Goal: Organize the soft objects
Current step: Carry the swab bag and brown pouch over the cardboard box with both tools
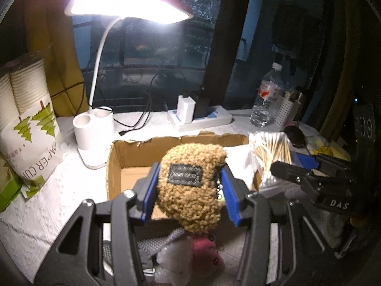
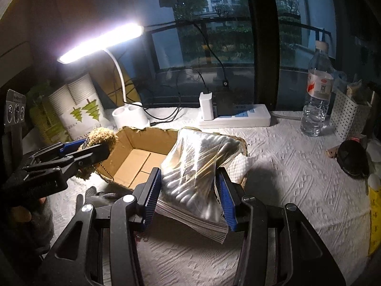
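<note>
My left gripper (image 1: 190,176) is shut on a fuzzy tan pouch (image 1: 190,197) with a dark label, held over the near edge of an open cardboard box (image 1: 133,157). The same pouch (image 2: 100,138) and left gripper (image 2: 78,152) show at the left of the right wrist view. My right gripper (image 2: 190,178) is shut on a clear zip bag of cotton swabs (image 2: 193,169), held above the box's (image 2: 140,159) right side. That bag (image 1: 271,152) appears right of the box in the left wrist view, with the right gripper (image 1: 293,169) on it. Below the pouch lie a pink soft item (image 1: 204,250) and grey fabric (image 1: 162,240).
A lit white desk lamp (image 1: 95,128) stands behind the box, paper cup sleeves (image 1: 26,109) at the left. A power strip (image 2: 235,119), a water bottle (image 2: 316,95), a white perforated holder (image 2: 350,116) and a round black object (image 2: 352,157) stand at the back and right. A gloved hand (image 2: 35,212) shows at left.
</note>
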The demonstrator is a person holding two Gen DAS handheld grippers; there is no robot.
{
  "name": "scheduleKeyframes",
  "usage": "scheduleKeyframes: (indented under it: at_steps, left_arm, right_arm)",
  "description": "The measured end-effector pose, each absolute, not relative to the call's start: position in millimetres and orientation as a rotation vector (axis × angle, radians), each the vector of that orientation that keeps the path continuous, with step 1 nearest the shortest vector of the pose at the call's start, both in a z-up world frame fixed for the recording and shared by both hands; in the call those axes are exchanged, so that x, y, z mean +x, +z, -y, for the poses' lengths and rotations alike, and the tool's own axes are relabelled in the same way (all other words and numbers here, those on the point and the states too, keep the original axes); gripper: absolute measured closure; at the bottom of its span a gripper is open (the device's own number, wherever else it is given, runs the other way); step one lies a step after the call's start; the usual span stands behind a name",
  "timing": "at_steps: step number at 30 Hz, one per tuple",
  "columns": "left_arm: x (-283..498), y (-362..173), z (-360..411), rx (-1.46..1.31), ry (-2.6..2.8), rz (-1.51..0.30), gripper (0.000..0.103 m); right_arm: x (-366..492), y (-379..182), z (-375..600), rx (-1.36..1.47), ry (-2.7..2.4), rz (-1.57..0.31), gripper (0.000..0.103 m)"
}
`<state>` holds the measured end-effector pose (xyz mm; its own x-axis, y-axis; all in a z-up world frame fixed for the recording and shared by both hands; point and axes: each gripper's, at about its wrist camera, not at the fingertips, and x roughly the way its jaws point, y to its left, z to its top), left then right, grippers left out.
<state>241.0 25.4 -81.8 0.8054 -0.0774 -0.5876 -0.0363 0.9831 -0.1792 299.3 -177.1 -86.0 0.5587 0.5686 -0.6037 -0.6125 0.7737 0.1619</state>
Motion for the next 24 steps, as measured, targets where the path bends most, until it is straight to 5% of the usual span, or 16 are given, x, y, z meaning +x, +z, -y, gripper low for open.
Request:
scheduleKeyframes:
  at_steps: [24]
  left_arm:
    - [282.6, -127.6, -28.4, -0.198, 0.015, -0.746, 0.053]
  right_arm:
    - [339.4, -131.1, 158.6, -0.111, 0.683, -0.782, 0.054]
